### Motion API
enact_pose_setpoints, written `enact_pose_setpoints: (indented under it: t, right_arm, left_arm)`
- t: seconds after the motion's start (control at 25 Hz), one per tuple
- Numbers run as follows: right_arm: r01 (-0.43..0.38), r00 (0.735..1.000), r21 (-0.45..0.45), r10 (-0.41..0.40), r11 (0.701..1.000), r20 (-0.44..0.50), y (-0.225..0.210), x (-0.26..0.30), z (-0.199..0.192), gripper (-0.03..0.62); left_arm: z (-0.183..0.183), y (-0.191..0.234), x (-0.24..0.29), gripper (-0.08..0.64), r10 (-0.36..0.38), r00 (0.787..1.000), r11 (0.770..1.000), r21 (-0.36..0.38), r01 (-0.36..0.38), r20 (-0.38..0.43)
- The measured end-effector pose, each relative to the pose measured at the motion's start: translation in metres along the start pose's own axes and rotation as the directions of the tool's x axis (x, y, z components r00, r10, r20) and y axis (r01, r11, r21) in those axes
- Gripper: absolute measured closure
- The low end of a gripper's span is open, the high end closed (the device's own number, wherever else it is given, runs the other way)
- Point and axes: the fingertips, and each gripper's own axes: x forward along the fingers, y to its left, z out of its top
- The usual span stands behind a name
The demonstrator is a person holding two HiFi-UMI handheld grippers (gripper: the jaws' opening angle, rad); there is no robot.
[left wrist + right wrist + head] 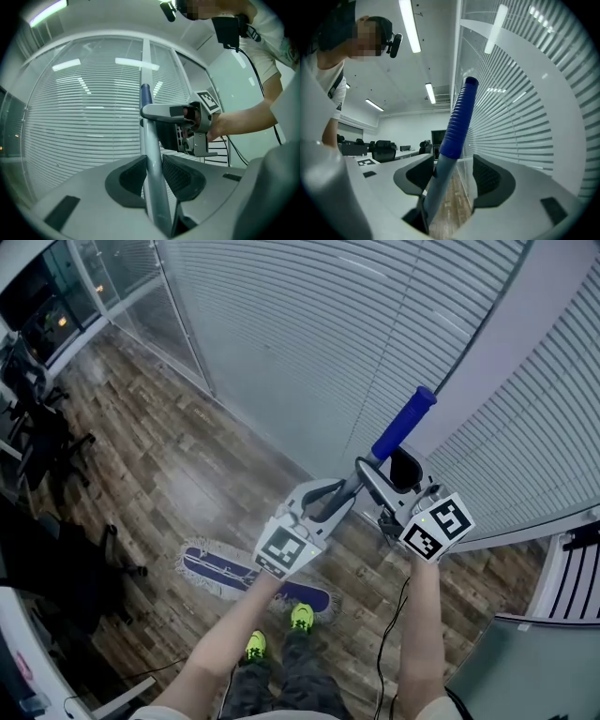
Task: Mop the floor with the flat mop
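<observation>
The flat mop stands tilted in front of me. Its blue fringed head (253, 579) lies on the wooden floor just ahead of my shoes, and its grey shaft (342, 498) rises to a blue ribbed grip (403, 423). My left gripper (330, 501) is shut on the shaft (151, 150), with both pads pressing it. Higher up, my right gripper (384, 474) is open around the shaft just below the blue grip (458, 119). There the shaft (438, 187) leans by the left pad, and a gap shows at the right pad. The right gripper (187, 123) also shows in the left gripper view.
A glass wall with white blinds (328, 334) runs close ahead and to the right. Dark office chairs (37, 427) stand at the left. A black cable (398, 615) hangs by my right arm. Yellow-green shoes (300, 617) stand behind the mop head. Desks and chairs (384, 150) fill the room behind.
</observation>
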Motion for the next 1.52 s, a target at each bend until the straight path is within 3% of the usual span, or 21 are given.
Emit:
enact_pose_setpoints:
  t: [0.16, 0.36, 0.52, 0.6, 0.92, 1.12, 1.24, 1.36, 1.52]
  right_arm:
    - [-0.023, 0.998, 0.049, 0.019, 0.999, 0.067, 0.031, -0.007, 0.034, 0.356]
    - [0.008, 0.992, -0.017, -0.006, 1.0, 0.13, 0.058, -0.01, 0.081, 0.357]
    - [-0.002, 0.995, -0.088, 0.011, 0.996, 0.1, 0.092, -0.013, 0.109, 0.366]
    - [-0.011, 0.997, -0.104, 0.018, 0.995, 0.072, 0.115, -0.016, 0.114, 0.419]
    - [-0.025, 0.996, -0.002, 0.025, 1.0, 0.086, 0.194, -0.041, 0.131, 0.454]
    - [-0.051, 0.996, 0.02, 0.05, 0.998, 0.081, 0.237, -0.051, 0.143, 0.468]
    - [-0.054, 0.996, 0.0, 0.054, 0.999, 0.07, 0.263, -0.055, 0.146, 0.469]
    - [-0.06, 0.996, -0.009, 0.061, 0.998, 0.059, 0.289, -0.062, 0.145, 0.469]
    - [-0.064, 0.996, -0.028, 0.065, 0.998, 0.053, 0.314, -0.07, 0.147, 0.469]
  left_arm:
    - [0.014, -0.012, -0.025, 0.448, -0.015, 1.0, 1.0, -0.013, 0.015, 0.012]
    - [0.031, -0.03, -0.053, 0.448, -0.037, 0.999, 0.999, -0.015, 0.037, 0.013]
    - [0.047, -0.048, -0.079, 0.448, -0.063, 0.998, 0.998, -0.007, 0.063, -0.004]
    - [0.053, -0.056, -0.094, 0.448, -0.069, 0.998, 0.998, -0.006, 0.069, -0.011]
    - [0.078, -0.096, -0.155, 0.448, -0.111, 0.993, 0.993, 0.031, 0.113, -0.046]
    - [0.095, -0.116, -0.189, 0.448, -0.165, 0.981, 0.976, 0.123, 0.177, -0.106]
    - [0.112, -0.119, -0.213, 0.438, -0.202, 0.975, 0.965, 0.15, 0.214, -0.092]
    - [0.136, -0.128, -0.234, 0.424, -0.252, 0.967, 0.96, 0.111, 0.255, -0.045]
    - [0.172, -0.144, -0.245, 0.355, -0.33, 0.944, 0.94, 0.086, 0.329, -0.001]
